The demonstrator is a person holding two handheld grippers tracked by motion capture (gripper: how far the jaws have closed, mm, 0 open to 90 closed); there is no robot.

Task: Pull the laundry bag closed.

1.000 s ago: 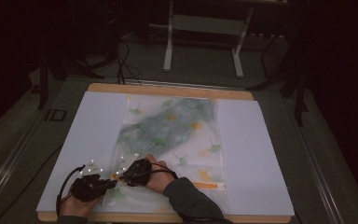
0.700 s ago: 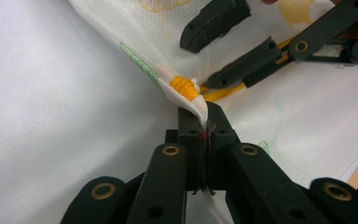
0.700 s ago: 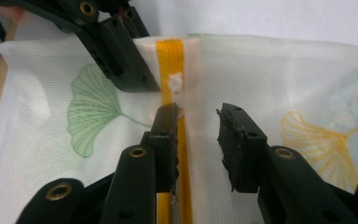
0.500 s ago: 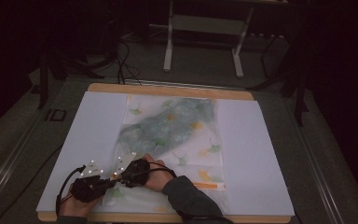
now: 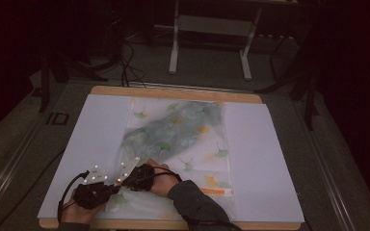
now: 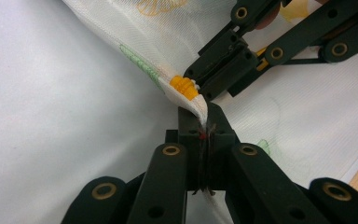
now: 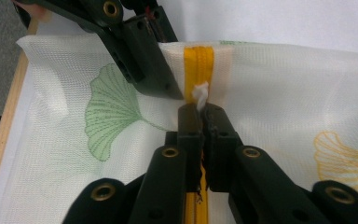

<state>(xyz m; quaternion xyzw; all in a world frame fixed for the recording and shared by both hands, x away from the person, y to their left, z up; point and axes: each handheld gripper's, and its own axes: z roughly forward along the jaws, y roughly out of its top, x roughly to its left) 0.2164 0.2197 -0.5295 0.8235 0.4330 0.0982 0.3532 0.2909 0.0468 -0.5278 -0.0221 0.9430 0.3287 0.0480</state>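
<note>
A sheer mesh bag (image 5: 183,134) printed with green and yellow ginkgo leaves lies flat on the white sheet. Both grippers meet at its near left corner. My left gripper (image 6: 206,126) is shut on the bag's corner fabric, right beside the end of the yellow zipper (image 6: 184,87). My right gripper (image 7: 200,112) has just been closing and is now shut on the white zipper pull (image 7: 199,95) of the yellow zipper (image 7: 198,65). In the high view the left gripper (image 5: 113,191) and right gripper (image 5: 125,183) sit tip to tip, hands behind them.
A white sheet (image 5: 270,159) covers the wooden table, whose edge (image 5: 173,224) runs along the front. A metal stand (image 5: 209,43) and cables (image 5: 125,62) are on the dark floor beyond the table.
</note>
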